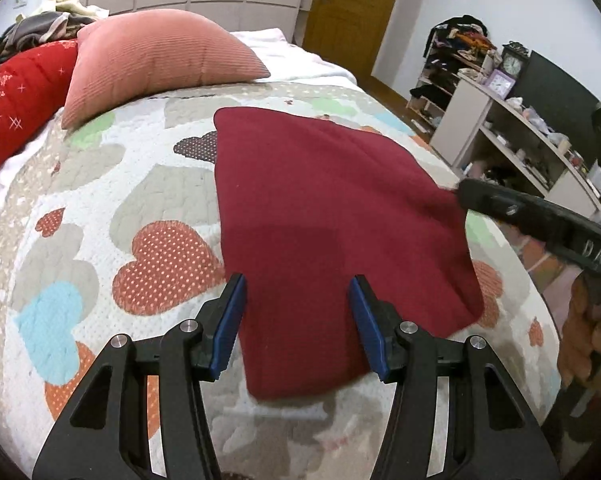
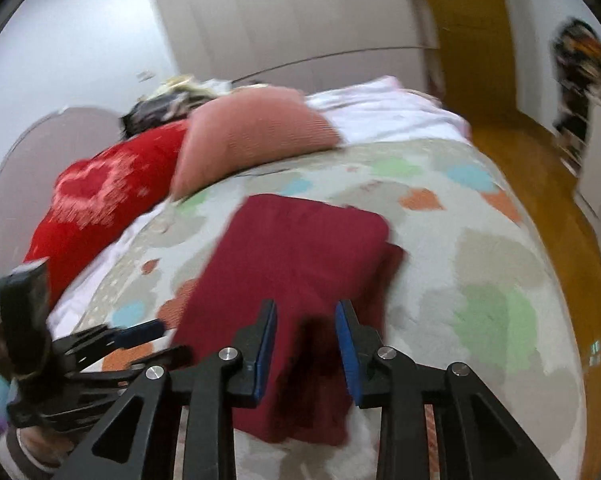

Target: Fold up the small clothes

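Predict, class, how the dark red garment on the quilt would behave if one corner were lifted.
The dark red garment would probably droop rather than stay flat: it lies limp in soft layers on the quilt. It looks light, being thin, small cloth. It would likely drag more than slide, since the quilt's surface is textured.

The garment (image 1: 324, 216) lies flat on the quilt (image 1: 100, 208) near the bed's close edge. From the garment, two pillows sit at ten o'clock, the square pillow (image 1: 160, 56) right of the long pillow (image 1: 16, 100), with a heap of clothes (image 1: 40, 28) behind them. The shelf unit (image 1: 512, 136) stands off the bed at two o'clock, the door (image 1: 352, 4) at twelve.
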Demonstrator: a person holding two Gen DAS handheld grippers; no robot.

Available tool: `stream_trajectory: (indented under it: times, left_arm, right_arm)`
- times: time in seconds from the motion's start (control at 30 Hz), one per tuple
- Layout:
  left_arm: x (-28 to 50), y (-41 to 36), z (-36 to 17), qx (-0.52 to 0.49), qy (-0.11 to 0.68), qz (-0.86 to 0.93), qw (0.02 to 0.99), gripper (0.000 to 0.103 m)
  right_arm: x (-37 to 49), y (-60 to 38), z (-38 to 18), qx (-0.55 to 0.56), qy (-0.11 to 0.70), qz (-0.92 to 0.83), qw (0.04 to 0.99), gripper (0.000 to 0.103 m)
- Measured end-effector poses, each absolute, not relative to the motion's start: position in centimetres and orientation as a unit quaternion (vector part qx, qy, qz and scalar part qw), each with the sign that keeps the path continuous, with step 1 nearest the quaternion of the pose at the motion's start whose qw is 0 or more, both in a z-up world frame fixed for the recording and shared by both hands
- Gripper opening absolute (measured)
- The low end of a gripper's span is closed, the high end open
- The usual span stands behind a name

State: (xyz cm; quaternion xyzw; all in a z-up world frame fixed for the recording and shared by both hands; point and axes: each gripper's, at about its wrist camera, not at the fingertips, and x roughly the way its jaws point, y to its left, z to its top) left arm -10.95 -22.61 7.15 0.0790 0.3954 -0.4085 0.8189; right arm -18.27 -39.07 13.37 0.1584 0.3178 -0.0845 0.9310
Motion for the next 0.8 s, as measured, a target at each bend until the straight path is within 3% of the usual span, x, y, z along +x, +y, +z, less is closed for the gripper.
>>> stream_trajectory:
  times: [0.1,0.17,0.27,0.63,0.8]
  left_arm:
    - [-10.7,-23.4,6.6,0.090,0.397,-0.392,0.825,0.053]
    - [-10.6,-23.8,6.0,0.094,0.396,-0.384,0.829,0.064]
    - [-10.3,-24.2,5.2,0.089,0.401,-0.378,0.830,0.069]
    - [-10.6,-24.1,5.2,0.087,0.405,-0.370,0.832,0.071]
    - [-10.8,-24.1,5.4,0.093,0.406,-0.367,0.832,0.071]
  right_arm:
    - [-15.5,-38.3,12.2,0.121,0.342,-0.092,0.927,0.028]
    - [-14.1,-38.8,10.4,0.088,0.366,-0.120,0.919,0.027]
    - [-13.3,-41.9,7.5,0.128,0.386,-0.125,0.905,0.027]
    - [-18.2,-39.7,13.2,0.167,0.312,-0.100,0.930,0.031]
    - [-16.1,-38.5,11.0,0.151,0.341,-0.098,0.923,0.031]
